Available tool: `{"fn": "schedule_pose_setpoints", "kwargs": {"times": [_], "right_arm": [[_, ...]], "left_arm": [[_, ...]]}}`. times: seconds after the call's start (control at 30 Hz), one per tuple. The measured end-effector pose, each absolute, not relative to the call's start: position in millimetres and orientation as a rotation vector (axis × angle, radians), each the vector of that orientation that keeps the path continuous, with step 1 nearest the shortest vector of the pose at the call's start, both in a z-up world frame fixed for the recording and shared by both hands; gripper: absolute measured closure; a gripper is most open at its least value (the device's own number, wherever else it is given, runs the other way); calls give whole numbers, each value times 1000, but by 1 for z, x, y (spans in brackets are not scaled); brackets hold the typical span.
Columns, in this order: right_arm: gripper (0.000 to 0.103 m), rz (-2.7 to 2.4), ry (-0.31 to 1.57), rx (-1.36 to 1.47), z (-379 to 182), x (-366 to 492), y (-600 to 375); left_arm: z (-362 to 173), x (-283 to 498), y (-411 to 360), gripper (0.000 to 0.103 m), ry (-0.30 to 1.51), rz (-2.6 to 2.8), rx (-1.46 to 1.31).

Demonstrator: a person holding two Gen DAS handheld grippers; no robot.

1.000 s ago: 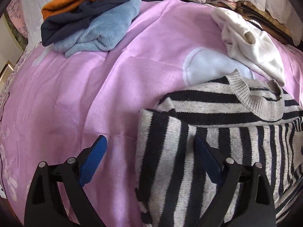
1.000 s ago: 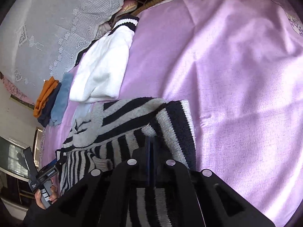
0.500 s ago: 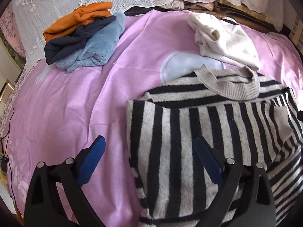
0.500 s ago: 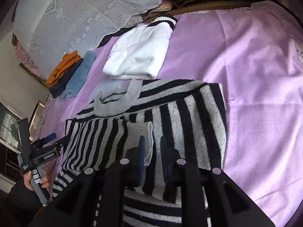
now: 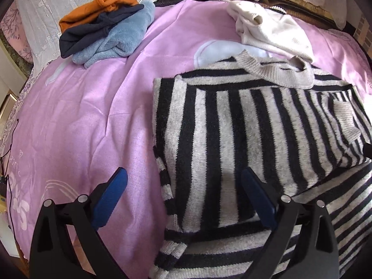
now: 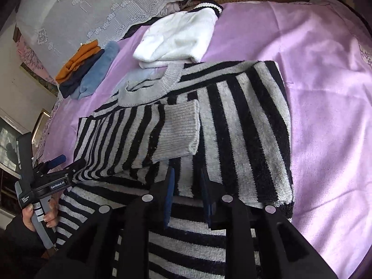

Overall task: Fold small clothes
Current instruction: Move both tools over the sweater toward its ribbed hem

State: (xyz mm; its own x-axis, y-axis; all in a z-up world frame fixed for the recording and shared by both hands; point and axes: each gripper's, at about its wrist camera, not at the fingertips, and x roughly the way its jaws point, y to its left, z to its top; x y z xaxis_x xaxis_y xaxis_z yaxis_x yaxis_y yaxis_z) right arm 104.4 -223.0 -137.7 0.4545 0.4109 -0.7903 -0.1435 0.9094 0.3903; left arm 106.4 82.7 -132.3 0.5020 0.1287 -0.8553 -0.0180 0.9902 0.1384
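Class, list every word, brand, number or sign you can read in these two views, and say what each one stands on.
"GenRobot.AI": white print on the black body of the left gripper, seen in the right wrist view.
White lettering on the handle of that gripper: too small to read.
Pale printed letters on the pink bedspread, near its left edge: cut off and distorted, not readable.
Nothing to read on the striped sweater.

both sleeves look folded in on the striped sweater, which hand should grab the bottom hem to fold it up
Probably the right. The right gripper hangs right over the striped sweater near its lower part, jaws slightly apart and empty. The left gripper is wide open, straddling the sweater's side edge, half over the pink bedspread.
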Motion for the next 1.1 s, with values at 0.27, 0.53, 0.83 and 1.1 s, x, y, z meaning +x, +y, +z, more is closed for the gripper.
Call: {"fn": "schedule_pose_setpoints", "kwargs": {"times": [0.27,0.53,0.83,1.1], "right_arm": [[79,426,1039,127,-132,121,-156],[75,417,1084,92,-150,124,-149],[72,364,1038,173,-128,113,-165],[71,319,1110,196,-152,128,-160]], "left_arm": [[-150,107,58,5,1062,72,191],[-149,108,78,4,1068,98,80],[-130,161,126,4,1031,257,72],[-148,170,125,4,1042,273,214]]}}
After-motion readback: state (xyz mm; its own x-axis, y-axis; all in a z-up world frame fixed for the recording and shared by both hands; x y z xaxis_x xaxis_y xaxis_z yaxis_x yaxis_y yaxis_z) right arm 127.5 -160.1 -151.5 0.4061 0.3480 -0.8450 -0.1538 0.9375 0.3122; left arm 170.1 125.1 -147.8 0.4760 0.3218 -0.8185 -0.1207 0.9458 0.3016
